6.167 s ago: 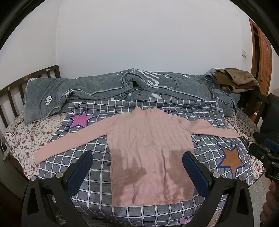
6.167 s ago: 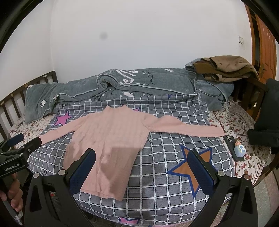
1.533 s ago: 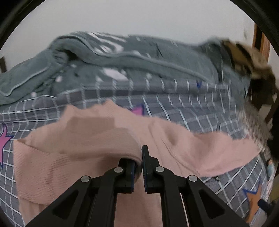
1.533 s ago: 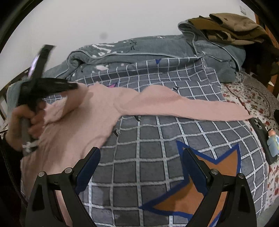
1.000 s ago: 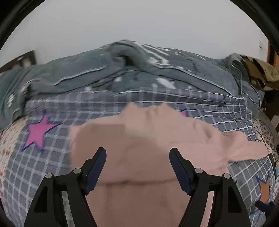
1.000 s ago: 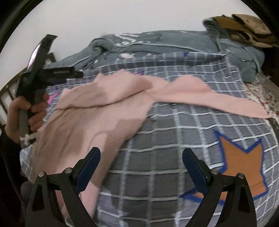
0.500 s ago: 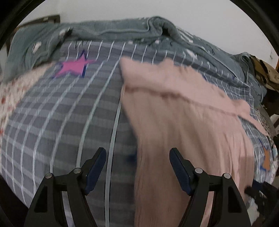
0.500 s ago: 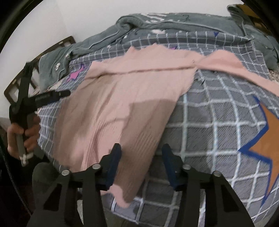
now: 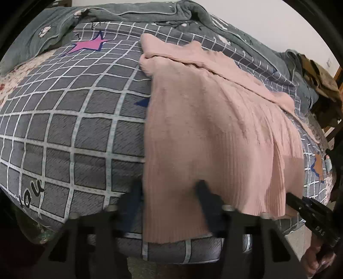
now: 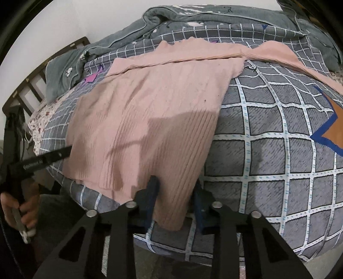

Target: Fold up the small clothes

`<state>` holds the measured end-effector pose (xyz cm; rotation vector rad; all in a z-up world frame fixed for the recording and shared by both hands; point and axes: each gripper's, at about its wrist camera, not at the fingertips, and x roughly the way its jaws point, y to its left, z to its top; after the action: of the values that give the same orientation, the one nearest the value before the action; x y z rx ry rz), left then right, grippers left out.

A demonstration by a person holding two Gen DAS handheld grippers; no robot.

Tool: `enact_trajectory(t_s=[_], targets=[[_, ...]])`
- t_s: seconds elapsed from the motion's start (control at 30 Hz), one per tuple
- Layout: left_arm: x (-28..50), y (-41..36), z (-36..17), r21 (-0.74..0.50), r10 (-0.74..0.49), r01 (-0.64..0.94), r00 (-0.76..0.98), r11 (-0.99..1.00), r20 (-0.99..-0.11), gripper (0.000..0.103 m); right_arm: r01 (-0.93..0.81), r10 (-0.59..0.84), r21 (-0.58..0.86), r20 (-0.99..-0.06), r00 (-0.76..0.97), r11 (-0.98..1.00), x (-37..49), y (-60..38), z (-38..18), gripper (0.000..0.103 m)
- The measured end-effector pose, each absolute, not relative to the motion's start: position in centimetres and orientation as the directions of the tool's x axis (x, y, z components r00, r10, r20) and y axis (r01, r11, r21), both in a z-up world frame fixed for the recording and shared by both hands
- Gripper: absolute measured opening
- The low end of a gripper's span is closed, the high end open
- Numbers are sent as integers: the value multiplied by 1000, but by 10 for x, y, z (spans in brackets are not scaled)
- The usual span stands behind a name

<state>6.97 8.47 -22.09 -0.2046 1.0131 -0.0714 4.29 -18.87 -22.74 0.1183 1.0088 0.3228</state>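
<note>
A pink knit sweater [image 9: 214,120] lies flat on the grey checked bed cover [image 9: 64,120]; its left sleeve is folded across the chest, its right sleeve [image 10: 300,62] still stretches out to the side. My left gripper [image 9: 169,191] is open, its fingers either side of the sweater's bottom left corner at the bed's front edge. My right gripper [image 10: 175,191] is open, its fingers close on both sides of the sweater's [image 10: 154,103] bottom right corner. The left gripper also shows in the right wrist view [image 10: 42,161], side on.
A grey quilt [image 10: 193,15] is bunched along the far side of the bed. A dark wooden bed rail [image 10: 32,85] stands at the left. Brown clothes [image 9: 319,73] are piled at the far right. The floor lies just below the bed's front edge.
Both grippers have dropped to the sweater's hem at the front edge of the bed. The jaws of both have narrowed around the two bottom corners.
</note>
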Motion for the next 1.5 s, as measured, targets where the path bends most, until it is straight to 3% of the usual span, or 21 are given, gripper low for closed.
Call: enact_trajectory(t_s=[0.07, 0.17, 0.33, 0.6, 0.77, 0.83, 0.9, 0.97, 1.5], targets=[[71, 82, -217, -185, -152, -8, 534, 983, -832, 10, -225, 311, 226, -809, 499, 948, 44, -185, -225, 12], [59, 96, -201, -204, -160, -10, 580, 979, -799, 9, -230, 286, 187, -781, 555, 955, 35, -191, -211, 9], [46, 120, -192, -281, -219, -16, 583, 960, -782, 9, -190, 327, 268, -719, 613, 945, 12, -235, -191, 8], [44, 115, -208, -262, -201, -36, 547, 964, -813, 11, -162, 260, 204, -795, 547, 965, 16, -225, -226, 9], [50, 122, -189, -172, -100, -71, 577, 983, -811, 13, -213, 283, 198, -806, 520, 957, 18, -224, -218, 19], [52, 127, -180, -154, -75, -80, 604, 985, -794, 24, -223, 275, 179, -791, 546, 958, 19, -227, -208, 30], [59, 133, -169, -161, -72, -84, 635, 983, -769, 49, -223, 271, 170, -765, 584, 960, 21, -234, -196, 40], [72, 135, -159, -157, -63, -82, 666, 984, -743, 61, -211, 260, 161, -741, 619, 964, 30, -239, -186, 45], [230, 113, -140, -95, 11, -107, 717, 990, -697, 60, -112, 189, 156, -680, 709, 981, 154, -252, -160, 46]])
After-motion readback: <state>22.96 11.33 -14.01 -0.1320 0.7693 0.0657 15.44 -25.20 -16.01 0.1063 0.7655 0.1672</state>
